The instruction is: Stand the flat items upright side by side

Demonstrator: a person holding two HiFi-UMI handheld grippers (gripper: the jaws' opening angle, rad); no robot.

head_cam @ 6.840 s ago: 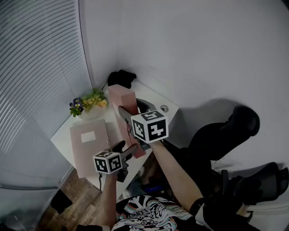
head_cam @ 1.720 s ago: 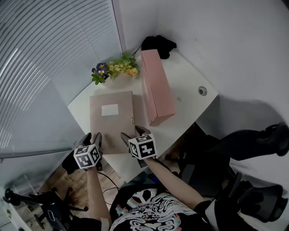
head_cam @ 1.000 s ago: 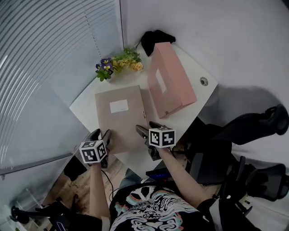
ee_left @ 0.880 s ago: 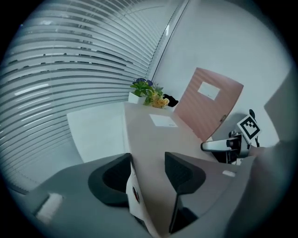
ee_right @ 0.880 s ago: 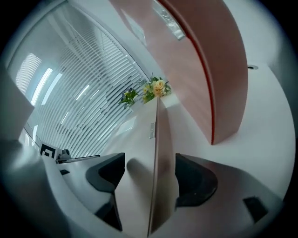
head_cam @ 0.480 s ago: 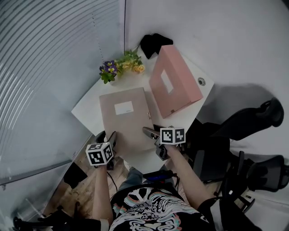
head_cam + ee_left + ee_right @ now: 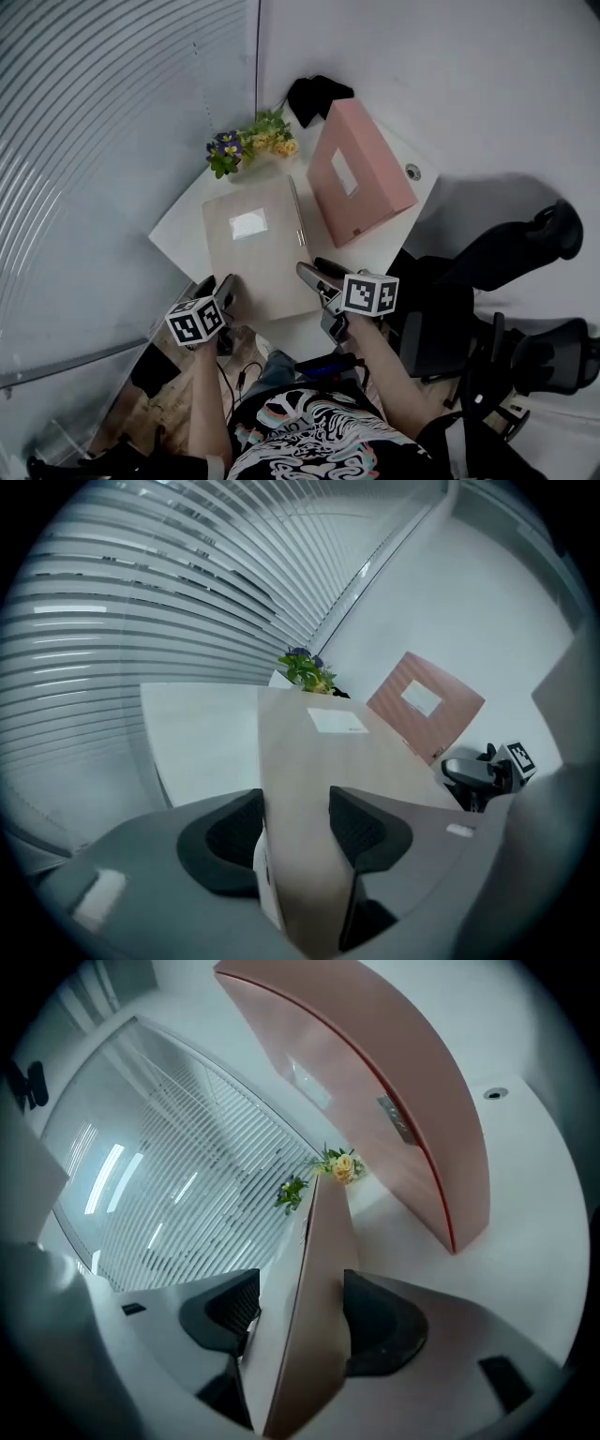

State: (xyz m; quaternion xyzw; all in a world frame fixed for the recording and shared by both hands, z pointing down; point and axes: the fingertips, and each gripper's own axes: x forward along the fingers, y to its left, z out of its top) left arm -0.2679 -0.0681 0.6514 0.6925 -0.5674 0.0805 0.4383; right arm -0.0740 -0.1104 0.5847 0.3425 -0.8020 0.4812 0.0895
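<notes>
A beige folder (image 7: 251,246) lies flat on the white table (image 7: 187,230), label up. My left gripper (image 7: 223,292) is at its near left corner. In the left gripper view the pads press both faces of the beige folder (image 7: 328,752), which fills the left gripper (image 7: 295,827). My right gripper (image 7: 314,275) straddles the near right edge. Its jaws are closing round the beige folder (image 7: 323,1241), which sits deep in the right gripper (image 7: 300,1321). A pink folder (image 7: 361,173) stands on edge to the right.
A small pot of flowers (image 7: 248,145) and a black object (image 7: 314,94) sit at the table's far corner against the blinds. A cable hole (image 7: 412,172) lies beyond the pink folder. A black office chair (image 7: 506,253) stands to the right of the table.
Both grippers have slid in over the beige folder's near edge, and the right jaws have narrowed round it. The pink folder stands where it was.
</notes>
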